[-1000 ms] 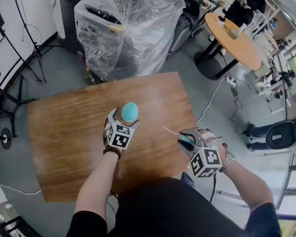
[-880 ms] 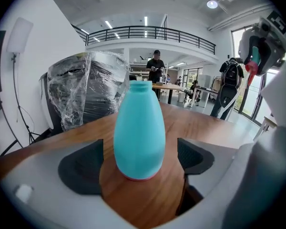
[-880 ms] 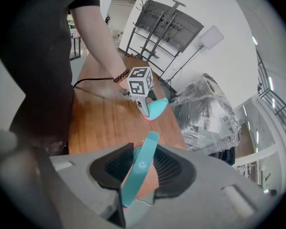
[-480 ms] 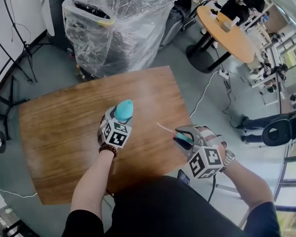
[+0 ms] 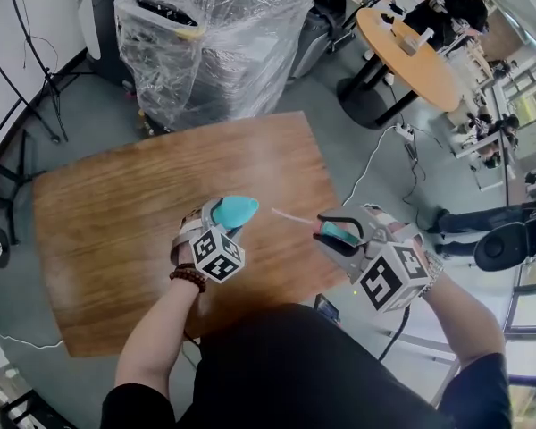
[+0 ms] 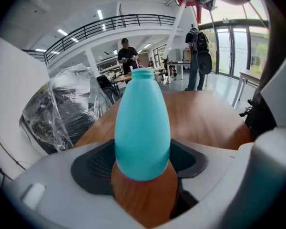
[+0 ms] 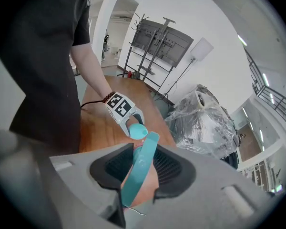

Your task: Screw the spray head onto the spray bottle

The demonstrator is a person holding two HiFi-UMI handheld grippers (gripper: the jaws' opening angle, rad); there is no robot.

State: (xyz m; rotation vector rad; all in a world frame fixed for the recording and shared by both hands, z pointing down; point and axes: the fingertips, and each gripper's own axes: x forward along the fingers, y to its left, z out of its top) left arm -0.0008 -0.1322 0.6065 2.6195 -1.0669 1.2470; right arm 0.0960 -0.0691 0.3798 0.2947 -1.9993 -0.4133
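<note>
- Left claw (image 5: 216, 220): its jaws have just been closing, and the pads clamp the base of the teal spray bottle (image 6: 142, 128), neck pointing away from the claw, over the tabletop (image 5: 116, 204).
- Right claw (image 5: 338, 236), partly closed, pinches the spray head (image 7: 139, 171) by its teal trigger.
- Only the left gripper view shows the bottle's open neck, with the dip tube (image 6: 174, 27) beyond it.

Brown wooden table (image 5: 107, 213) fills centre. Behind it, bulky machine under clear plastic wrap (image 5: 214, 43). Far right, round orange table (image 5: 415, 61), person in black (image 5: 447, 3) beside it. White cable (image 5: 377, 164) trails over grey floor (image 5: 339, 132). Black stand legs (image 5: 41, 70) at left.
</note>
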